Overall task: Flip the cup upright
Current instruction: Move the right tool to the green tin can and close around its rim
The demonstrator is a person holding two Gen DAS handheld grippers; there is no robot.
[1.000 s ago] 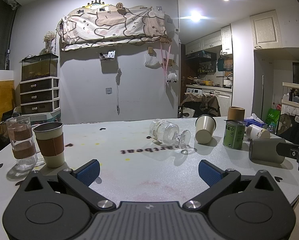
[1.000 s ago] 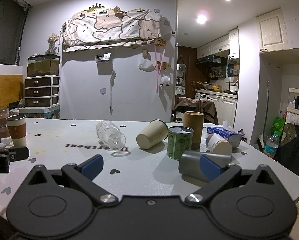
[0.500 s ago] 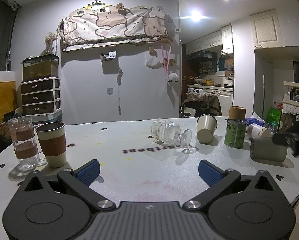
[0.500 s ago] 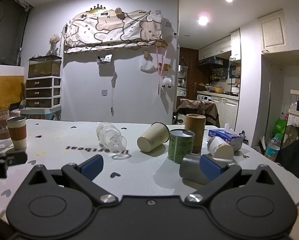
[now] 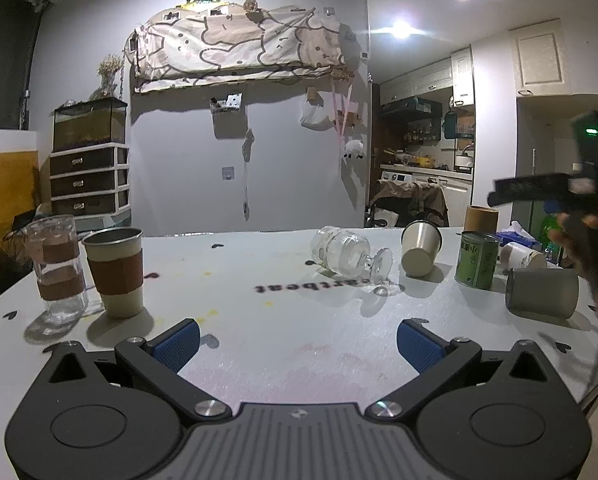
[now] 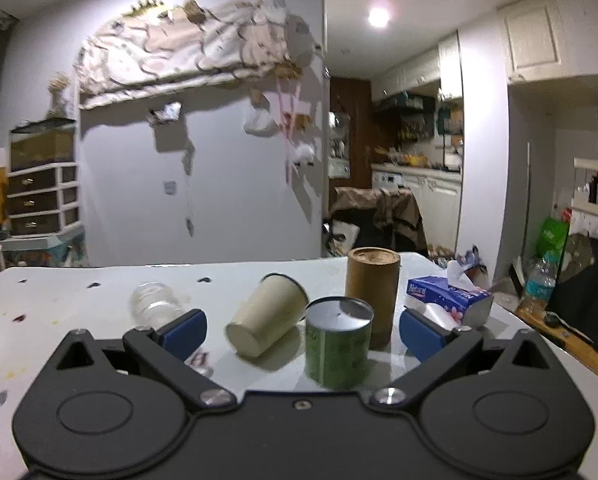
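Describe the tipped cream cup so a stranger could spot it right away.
Find the white table, then the green tin near its right end. The cream cup lies tilted just left of it, base towards the camera, the only cup propped at a slant.

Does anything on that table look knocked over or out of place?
Yes. Several vessels lie on their sides: a clear stemmed glass mid-table, a cream cup tipped beside the upright green tin, a grey cup near the right edge, and a small white cup behind it. The sleeved cup at left stands upright.
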